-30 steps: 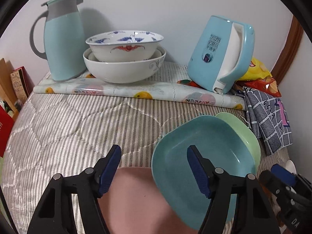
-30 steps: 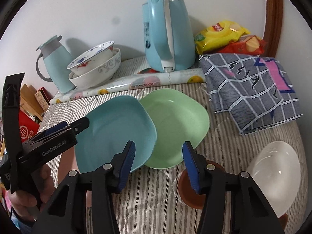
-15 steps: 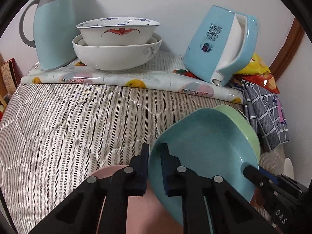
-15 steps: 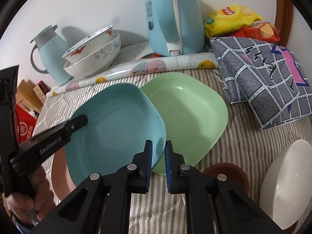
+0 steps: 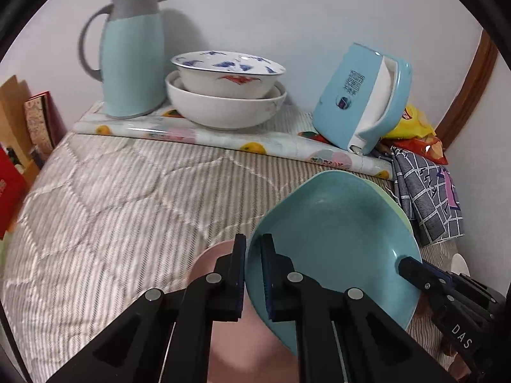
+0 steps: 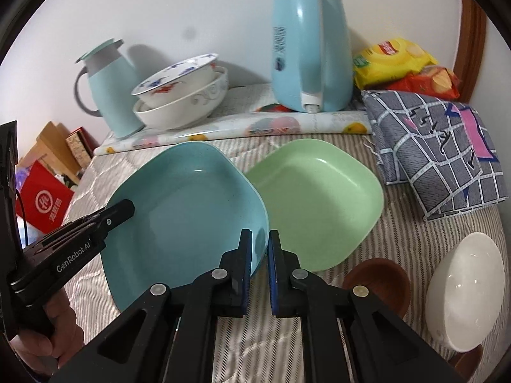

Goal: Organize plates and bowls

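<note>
Black "GenRobot.AI" left gripper (image 6: pixel 127 210), perhaps "DAS" opposite.

You see only a sliver of the green plate (image 5: pixel 394 202) (blue plate (image 5: pixel 335 233) covers the rest).

Striped quilt (image 6: pixel 399 223) under green plate (image 6: pixel 319 198)

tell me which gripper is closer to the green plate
Right. The right gripper is shut on the blue plate's rim on the side next to the green plate; the left gripper clamps the blue plate's far rim, a plate's width away.
</note>
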Action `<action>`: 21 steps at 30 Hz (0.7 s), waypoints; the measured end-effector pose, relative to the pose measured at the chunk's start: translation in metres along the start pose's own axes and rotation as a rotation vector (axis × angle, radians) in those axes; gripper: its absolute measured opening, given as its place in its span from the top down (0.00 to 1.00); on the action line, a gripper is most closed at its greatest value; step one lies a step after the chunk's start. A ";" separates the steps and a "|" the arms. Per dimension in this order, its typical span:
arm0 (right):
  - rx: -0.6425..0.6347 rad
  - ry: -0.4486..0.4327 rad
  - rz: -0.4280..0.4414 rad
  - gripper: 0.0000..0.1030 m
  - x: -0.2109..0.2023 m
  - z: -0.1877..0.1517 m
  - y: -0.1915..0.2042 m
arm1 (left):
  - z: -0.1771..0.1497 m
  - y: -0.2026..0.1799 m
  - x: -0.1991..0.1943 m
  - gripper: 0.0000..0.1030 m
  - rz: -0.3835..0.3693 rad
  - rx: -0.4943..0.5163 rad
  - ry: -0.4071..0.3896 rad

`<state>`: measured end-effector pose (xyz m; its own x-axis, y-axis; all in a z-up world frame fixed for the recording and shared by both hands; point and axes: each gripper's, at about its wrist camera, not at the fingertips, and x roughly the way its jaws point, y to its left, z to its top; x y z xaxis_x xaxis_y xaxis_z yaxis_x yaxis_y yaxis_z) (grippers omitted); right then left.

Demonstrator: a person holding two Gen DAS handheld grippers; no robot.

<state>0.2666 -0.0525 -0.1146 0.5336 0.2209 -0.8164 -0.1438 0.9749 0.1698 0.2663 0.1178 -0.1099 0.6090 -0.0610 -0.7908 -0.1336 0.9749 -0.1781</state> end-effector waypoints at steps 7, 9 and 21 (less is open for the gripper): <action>-0.067 0.022 0.025 0.91 -0.004 -0.013 0.027 | -0.020 0.025 -0.023 0.90 0.042 -0.051 -0.005; -0.082 0.026 0.030 0.91 -0.005 -0.016 0.032 | -0.027 0.032 -0.025 0.91 0.045 -0.066 0.000; -0.149 0.069 0.018 0.92 0.010 -0.028 0.043 | -0.052 0.049 -0.017 0.91 0.064 -0.133 0.051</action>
<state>0.2423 -0.0093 -0.1316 0.4718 0.2313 -0.8508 -0.2777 0.9548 0.1056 0.2090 0.1551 -0.1358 0.5561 -0.0133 -0.8310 -0.2758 0.9403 -0.1996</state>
